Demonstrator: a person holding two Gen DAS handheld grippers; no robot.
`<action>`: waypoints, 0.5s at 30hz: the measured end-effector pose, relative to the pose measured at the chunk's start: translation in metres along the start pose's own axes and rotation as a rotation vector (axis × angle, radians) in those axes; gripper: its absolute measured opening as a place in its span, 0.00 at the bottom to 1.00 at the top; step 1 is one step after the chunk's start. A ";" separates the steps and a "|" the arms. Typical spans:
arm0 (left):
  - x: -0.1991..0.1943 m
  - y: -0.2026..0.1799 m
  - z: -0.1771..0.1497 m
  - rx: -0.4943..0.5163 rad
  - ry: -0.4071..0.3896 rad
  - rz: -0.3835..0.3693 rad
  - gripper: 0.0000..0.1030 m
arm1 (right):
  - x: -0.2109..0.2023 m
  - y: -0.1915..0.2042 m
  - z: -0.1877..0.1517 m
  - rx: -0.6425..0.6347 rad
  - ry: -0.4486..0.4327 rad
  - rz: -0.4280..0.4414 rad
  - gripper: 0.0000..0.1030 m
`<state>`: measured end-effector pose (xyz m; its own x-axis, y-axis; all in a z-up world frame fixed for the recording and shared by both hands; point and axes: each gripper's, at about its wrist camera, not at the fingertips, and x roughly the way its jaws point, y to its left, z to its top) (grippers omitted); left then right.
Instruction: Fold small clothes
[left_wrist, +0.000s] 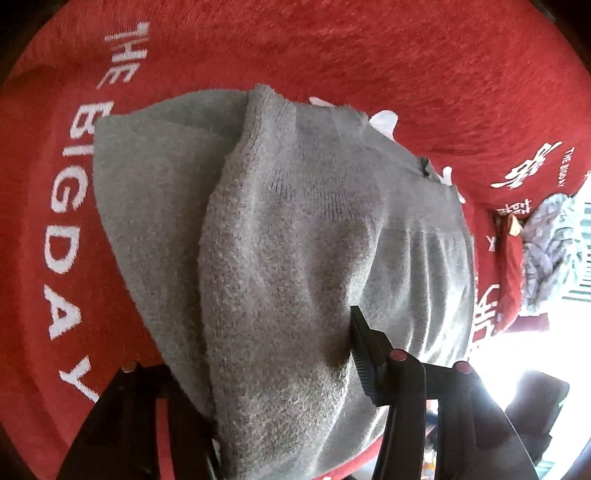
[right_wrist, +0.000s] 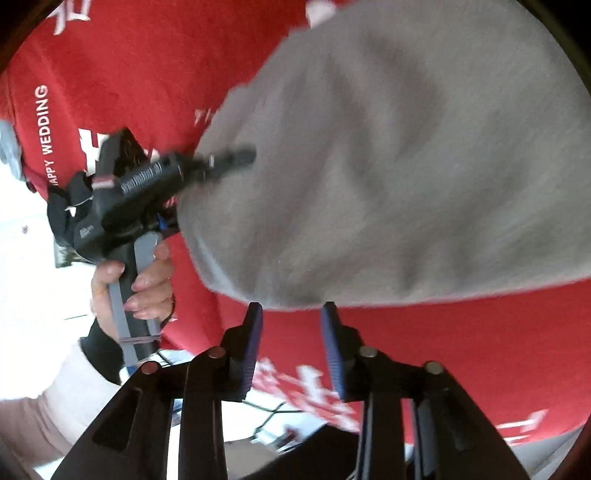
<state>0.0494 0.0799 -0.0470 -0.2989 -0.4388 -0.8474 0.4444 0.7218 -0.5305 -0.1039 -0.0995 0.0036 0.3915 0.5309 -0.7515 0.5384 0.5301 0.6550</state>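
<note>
Left wrist view, left tongs (left_wrist: 284, 373) clamped on grey garment (left_wrist: 280, 229) (fuzzy knit), right tongs (right_wrist: 291, 314) apart, empty.

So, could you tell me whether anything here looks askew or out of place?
The grey garment is bunched and draped over the left gripper, not flat on the red cloth. The right gripper is open at its edge. A crumpled grey item sits at the cloth's far edge.
</note>
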 end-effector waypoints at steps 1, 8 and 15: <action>0.001 -0.005 -0.001 0.016 -0.011 0.027 0.46 | -0.008 -0.002 0.006 -0.009 -0.035 -0.018 0.28; -0.010 -0.030 -0.006 0.083 -0.080 0.117 0.28 | -0.009 -0.020 0.070 -0.058 -0.131 -0.174 0.05; -0.045 -0.082 -0.005 0.150 -0.189 0.126 0.27 | 0.016 -0.035 0.084 -0.060 -0.071 -0.172 0.00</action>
<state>0.0220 0.0434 0.0342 -0.0763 -0.4531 -0.8882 0.5922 0.6961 -0.4059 -0.0536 -0.1651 -0.0383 0.3507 0.3822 -0.8550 0.5570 0.6488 0.5185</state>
